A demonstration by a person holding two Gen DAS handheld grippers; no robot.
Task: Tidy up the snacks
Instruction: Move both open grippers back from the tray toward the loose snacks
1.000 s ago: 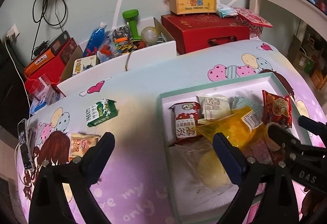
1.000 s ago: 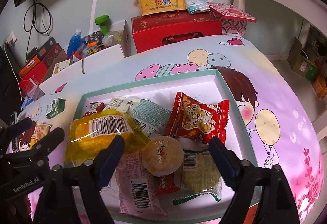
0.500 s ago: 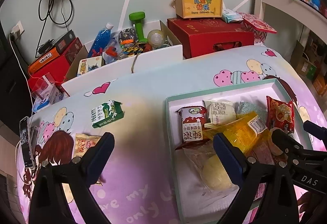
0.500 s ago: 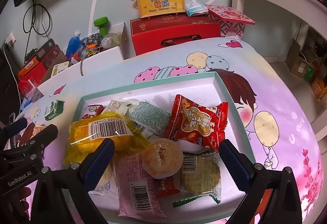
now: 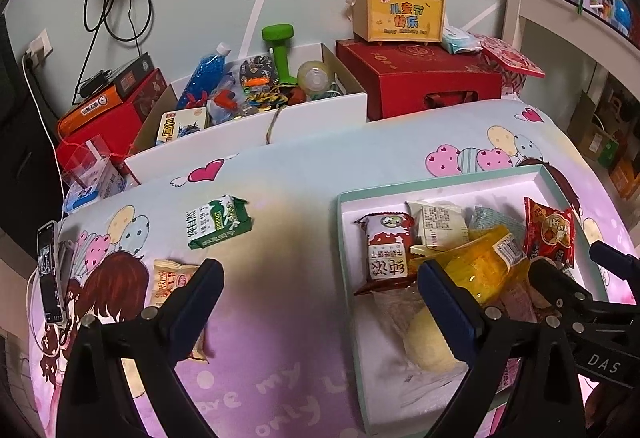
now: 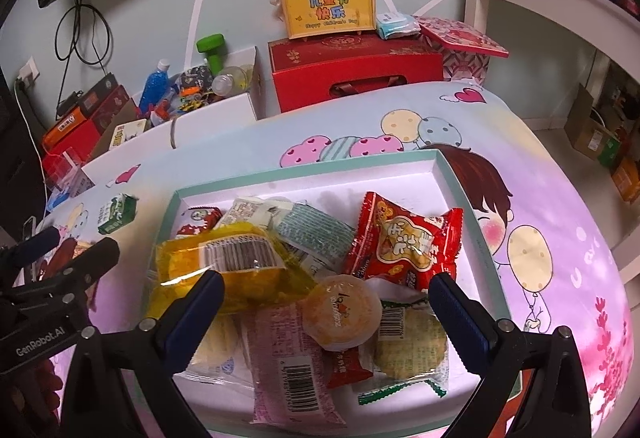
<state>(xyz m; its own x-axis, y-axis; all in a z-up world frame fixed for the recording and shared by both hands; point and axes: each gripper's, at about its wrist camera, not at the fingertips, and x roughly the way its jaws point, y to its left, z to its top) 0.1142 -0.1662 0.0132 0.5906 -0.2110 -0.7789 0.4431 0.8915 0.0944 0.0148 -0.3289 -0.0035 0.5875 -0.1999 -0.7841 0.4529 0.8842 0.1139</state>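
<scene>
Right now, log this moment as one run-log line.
left gripper: open, empty | right gripper: open, over tray | green carton, beige packet: outside tray

Behind the cartoon-printed cloth (image 5: 304,174) stands a red gift box (image 5: 420,78), and a yellow gift box with a handle (image 5: 398,12) sits on top of it. A pack of tissues (image 5: 460,40) lies just beside the yellow one. To the left is an open white cardboard box (image 5: 248,126) holding a green dumbbell (image 5: 280,50), a blue bottle (image 5: 200,78) and other small items. A phone (image 5: 50,274) lies at the left edge of the cloth. Black cables (image 5: 116,10) hang on the wall above a socket (image 5: 38,46).
</scene>
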